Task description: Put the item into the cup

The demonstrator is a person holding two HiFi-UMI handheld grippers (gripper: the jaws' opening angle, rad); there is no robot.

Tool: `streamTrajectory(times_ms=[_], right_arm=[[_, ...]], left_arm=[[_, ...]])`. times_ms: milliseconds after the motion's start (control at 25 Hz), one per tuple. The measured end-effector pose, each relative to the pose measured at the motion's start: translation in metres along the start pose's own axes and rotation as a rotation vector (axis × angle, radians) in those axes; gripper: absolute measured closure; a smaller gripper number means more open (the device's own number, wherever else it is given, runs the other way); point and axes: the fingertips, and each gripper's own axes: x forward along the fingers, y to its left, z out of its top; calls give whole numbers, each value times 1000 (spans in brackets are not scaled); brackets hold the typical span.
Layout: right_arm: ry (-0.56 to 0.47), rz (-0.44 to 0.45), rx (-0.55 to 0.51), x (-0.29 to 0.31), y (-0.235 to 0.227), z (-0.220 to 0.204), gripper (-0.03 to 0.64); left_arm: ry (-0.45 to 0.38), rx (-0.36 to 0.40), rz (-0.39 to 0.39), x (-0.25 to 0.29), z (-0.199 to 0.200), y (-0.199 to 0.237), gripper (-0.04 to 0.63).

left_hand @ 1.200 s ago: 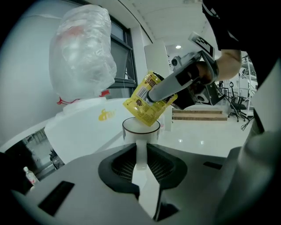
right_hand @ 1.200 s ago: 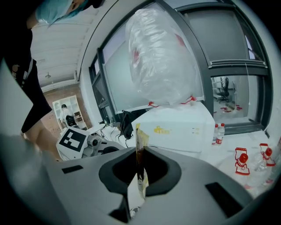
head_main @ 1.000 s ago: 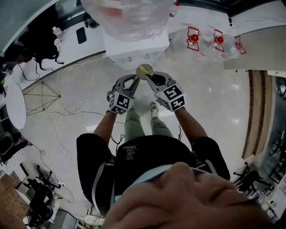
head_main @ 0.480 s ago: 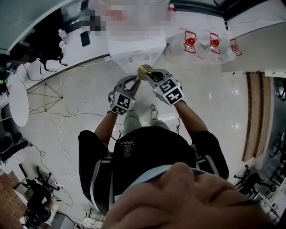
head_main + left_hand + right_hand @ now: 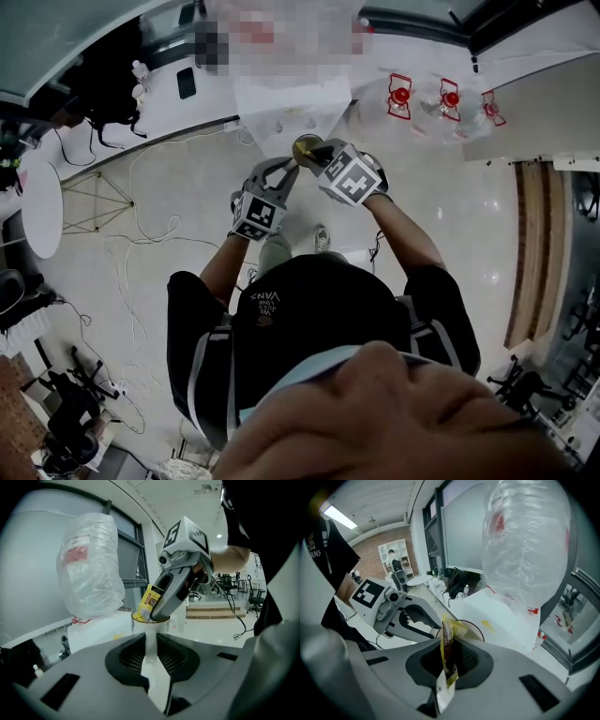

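Observation:
In the left gripper view my left gripper (image 5: 151,652) is shut on the wall of a white paper cup (image 5: 146,626) with a yellow inside, and holds it upright in the air. My right gripper (image 5: 446,660) is shut on a yellow printed sachet (image 5: 448,641). The sachet (image 5: 151,601) slants down past the rim, with its lower end inside the cup. In the head view both grippers meet in front of the person, the left gripper (image 5: 289,169) under the cup (image 5: 306,149) and the right gripper (image 5: 315,156) over it. The cup's bottom is hidden.
A large clear plastic bag (image 5: 90,564) stands on a white box (image 5: 506,616) just beyond the cup. Clear bottles with red tags (image 5: 403,94) lie on the counter at the right. Cables (image 5: 141,234) trail over the glossy floor, and a round white table (image 5: 39,206) is at the left.
Both grippers have shifted slightly away from the person with the cup. The right gripper has tilted further over the cup's mouth with the sachet.

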Motion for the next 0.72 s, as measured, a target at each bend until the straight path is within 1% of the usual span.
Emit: streamTrajectory(times_ms=[280,520,720], right_arm=[[45,28,-18,0,5,5,568],[29,5,-52,-1,4,12,566],[-12,27,-27,-8,5,18,566]], left_arm=[[-18,13,17,-11,9,0,512],[-28,-1,27,-14,13,4,512],[-31,-15,31,-13,15,6,512]])
